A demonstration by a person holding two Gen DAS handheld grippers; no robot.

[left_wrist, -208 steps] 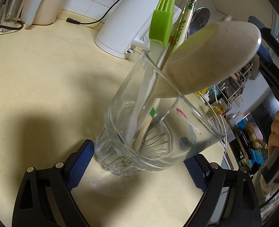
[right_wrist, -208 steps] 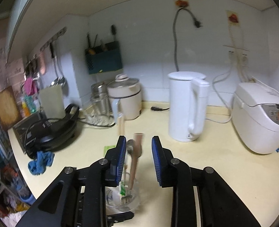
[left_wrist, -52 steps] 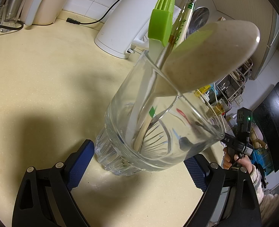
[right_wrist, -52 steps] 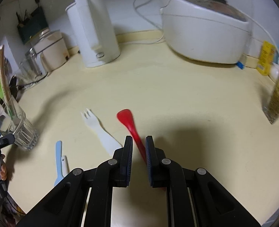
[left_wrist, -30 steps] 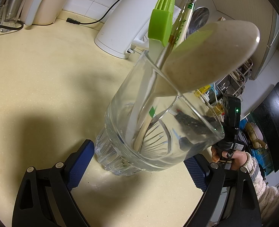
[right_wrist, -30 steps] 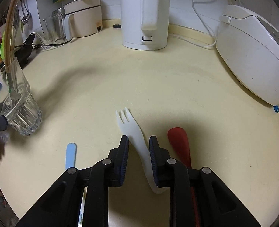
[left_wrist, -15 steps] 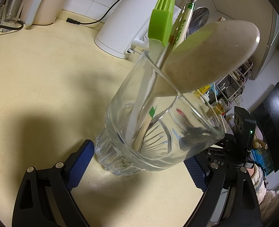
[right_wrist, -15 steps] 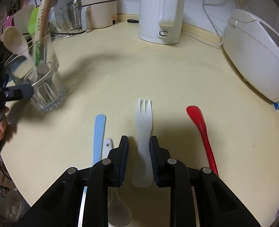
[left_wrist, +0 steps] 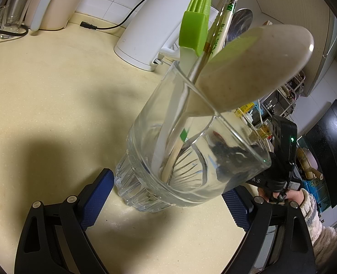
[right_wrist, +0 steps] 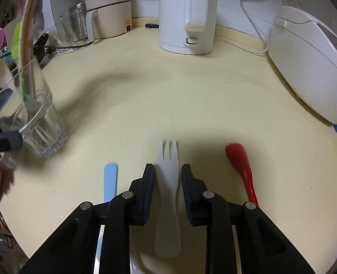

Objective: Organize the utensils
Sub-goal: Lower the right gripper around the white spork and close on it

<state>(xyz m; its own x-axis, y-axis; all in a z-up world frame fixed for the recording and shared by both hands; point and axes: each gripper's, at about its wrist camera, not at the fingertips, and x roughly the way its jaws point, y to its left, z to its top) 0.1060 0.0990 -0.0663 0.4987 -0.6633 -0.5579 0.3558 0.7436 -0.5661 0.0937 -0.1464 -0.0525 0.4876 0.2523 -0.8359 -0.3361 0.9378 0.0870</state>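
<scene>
1. Left wrist view: the left gripper point(left_wrist: 166, 196) brackets a clear glass tumbler point(left_wrist: 179, 159) standing on the cream countertop point(left_wrist: 42, 86); its blue-padded fingers point(left_wrist: 97, 189) sit wide apart on either side of the ribbed base, and contact cannot be confirmed.
2. Inside the tumbler stand a green silicone brush point(left_wrist: 194, 25), a pair of chopsticks point(left_wrist: 223, 25) and a pale spoon point(left_wrist: 255, 66), its bowl leaning out over the rim toward the right finger.
3. Right wrist view: the right gripper point(right_wrist: 167, 182) hovers low with its fingers parted, straddling a white plastic fork point(right_wrist: 168, 191) lying flat between them, tines pointing away.
4. A blue utensil handle point(right_wrist: 110, 180) lies just outside the left finger; a red spoon point(right_wrist: 242, 166) lies beyond the right finger.
5. The tumbler sits well off to the left of those fingers; a white kettle point(right_wrist: 187, 13) stands far ahead.
</scene>
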